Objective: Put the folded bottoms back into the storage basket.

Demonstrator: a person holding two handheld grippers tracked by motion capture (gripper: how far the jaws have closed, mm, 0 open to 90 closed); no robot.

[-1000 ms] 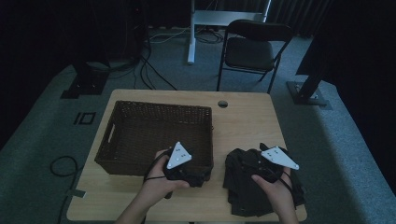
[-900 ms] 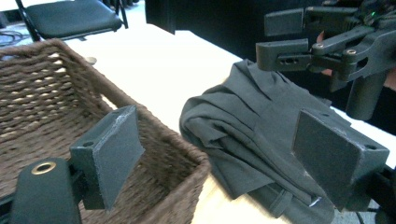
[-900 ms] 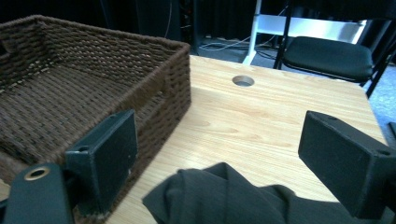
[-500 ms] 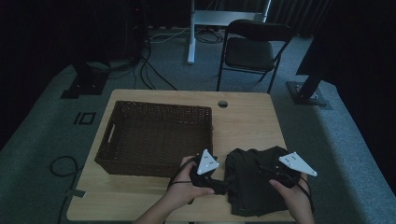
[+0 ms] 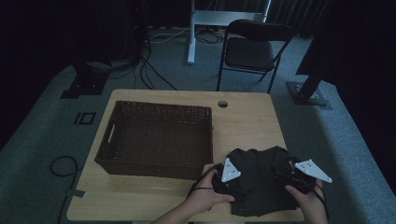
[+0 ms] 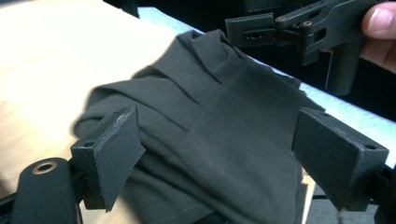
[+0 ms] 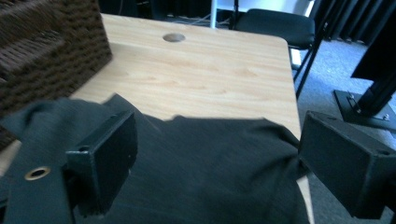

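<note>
A black cloth (image 6: 219, 135), plain and unpatterned, is seen between the black jaws of the left gripper (image 6: 217, 161). Beyond the right gripper (image 7: 233, 163), a pale wood-grain table (image 7: 205, 70) is seen. A dark brown woven basket (image 7: 42, 42) is shown to its left.

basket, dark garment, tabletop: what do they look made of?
Basket: dark brown woven wicker or rattan, going by its ribbed weave. Garment: soft matte knit fabric, folds and drapes. Tabletop: pale wood-grain, smooth, probably laminate.
</note>
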